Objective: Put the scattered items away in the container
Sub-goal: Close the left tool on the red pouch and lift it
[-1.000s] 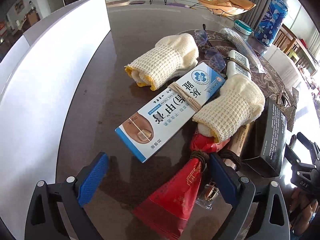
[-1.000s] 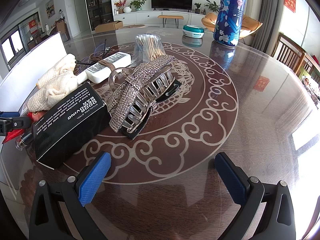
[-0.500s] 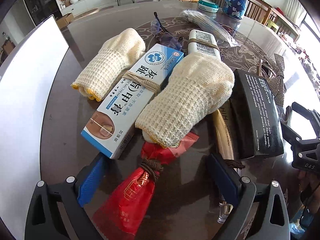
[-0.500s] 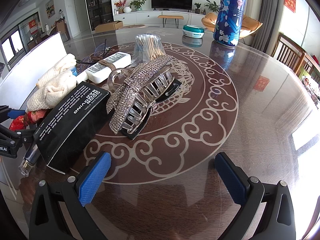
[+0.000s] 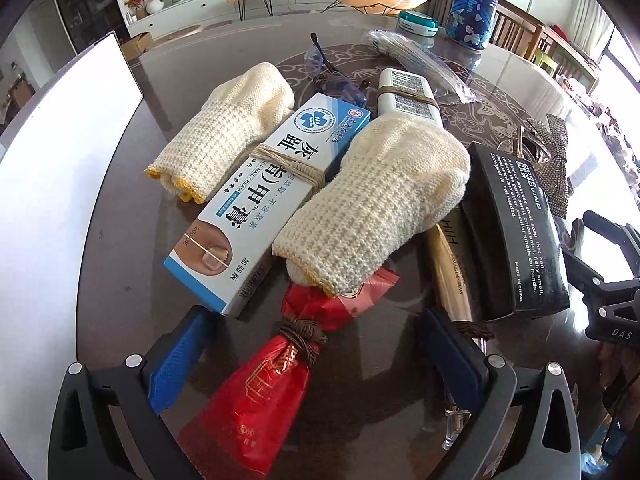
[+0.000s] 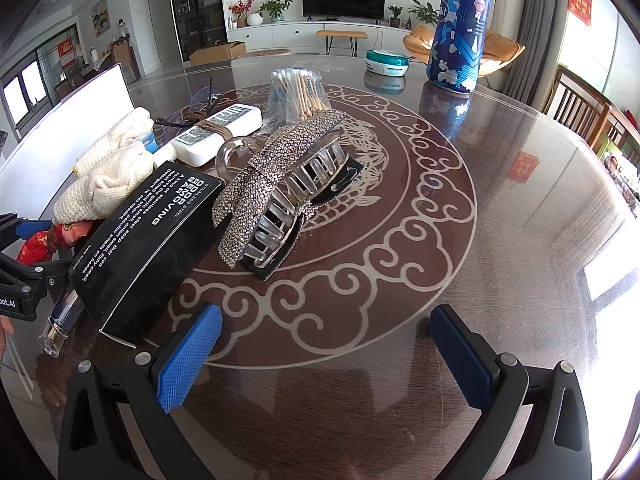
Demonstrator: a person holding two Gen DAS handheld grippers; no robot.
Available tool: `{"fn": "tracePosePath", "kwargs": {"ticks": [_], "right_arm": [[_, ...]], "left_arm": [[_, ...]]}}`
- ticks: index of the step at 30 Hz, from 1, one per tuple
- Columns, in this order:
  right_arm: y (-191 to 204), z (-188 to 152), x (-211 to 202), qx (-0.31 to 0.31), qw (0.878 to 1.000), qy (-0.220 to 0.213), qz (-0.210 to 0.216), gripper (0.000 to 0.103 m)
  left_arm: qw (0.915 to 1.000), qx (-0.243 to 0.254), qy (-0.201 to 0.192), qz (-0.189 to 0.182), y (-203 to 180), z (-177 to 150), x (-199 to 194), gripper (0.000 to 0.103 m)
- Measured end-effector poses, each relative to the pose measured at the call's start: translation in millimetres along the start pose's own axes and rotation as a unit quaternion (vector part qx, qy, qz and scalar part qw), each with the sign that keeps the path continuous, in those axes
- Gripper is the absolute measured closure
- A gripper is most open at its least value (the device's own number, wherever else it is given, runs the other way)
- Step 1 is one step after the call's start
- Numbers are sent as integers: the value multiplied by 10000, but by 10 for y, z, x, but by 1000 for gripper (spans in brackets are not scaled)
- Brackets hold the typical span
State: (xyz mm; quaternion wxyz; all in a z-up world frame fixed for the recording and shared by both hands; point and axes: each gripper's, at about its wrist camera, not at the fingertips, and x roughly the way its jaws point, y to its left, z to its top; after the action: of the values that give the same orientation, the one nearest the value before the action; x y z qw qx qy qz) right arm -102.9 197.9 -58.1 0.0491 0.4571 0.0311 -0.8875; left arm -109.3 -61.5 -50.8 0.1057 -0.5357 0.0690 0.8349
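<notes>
The left gripper [image 5: 308, 356] is held apart astride the red pouch [image 5: 256, 396] at lower centre, apparently for a grasp. The right gripper [image 6: 326, 354] is also held apart, over bare table [image 6: 520, 200]. The white container [image 5: 52, 184] is seen at left.

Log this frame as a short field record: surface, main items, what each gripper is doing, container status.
surface: dark glass table with a swirl pattern
left gripper: open, fingers either side of the red packet, not closed on it
right gripper: open, over bare table, holding nothing
pile: two knitted cloths, blue-and-white cream box, black box, white bar
other items: sparkly hair clip, cotton swabs, blue can
container: white box at the left; inside not visible
</notes>
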Motion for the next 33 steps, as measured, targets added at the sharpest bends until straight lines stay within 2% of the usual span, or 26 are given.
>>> {"fn": "tracePosePath", "kwargs": {"ticks": [7, 9, 12, 14, 15, 17, 19, 22, 33], "right_arm": [[0, 0, 0, 0, 10000, 0, 0, 0], [0, 0, 1, 0, 10000, 0, -1, 0], [-1, 2, 4, 0, 10000, -1, -1, 0], [-2, 5, 6, 0, 10000, -1, -1, 0], [-2, 5, 7, 0, 10000, -1, -1, 0], [-2, 6, 9, 1, 10000, -1, -1, 0], [-4, 8, 11, 0, 10000, -1, -1, 0], [-3, 7, 11, 1, 10000, -1, -1, 0], [-5, 8, 11, 1, 10000, -1, -1, 0]], "left_arm": [[9999, -85, 64, 66, -17, -15, 8, 0], [10000, -63, 13, 51, -31, -18, -9, 4], [10000, 18, -67, 8, -79, -35, -64, 21], [9999, 35, -113, -10, -104, -45, -107, 41], [9999, 35, -129, -16, -115, -53, -127, 46], [9999, 10, -156, -24, -122, -85, -164, 69], [9998, -85, -176, -83, -105, -127, -193, 82], [9989, -356, -231, -177, -42, -213, -231, 84], [9936, -1028, -462, -22, 272, -673, -449, 85]]}}
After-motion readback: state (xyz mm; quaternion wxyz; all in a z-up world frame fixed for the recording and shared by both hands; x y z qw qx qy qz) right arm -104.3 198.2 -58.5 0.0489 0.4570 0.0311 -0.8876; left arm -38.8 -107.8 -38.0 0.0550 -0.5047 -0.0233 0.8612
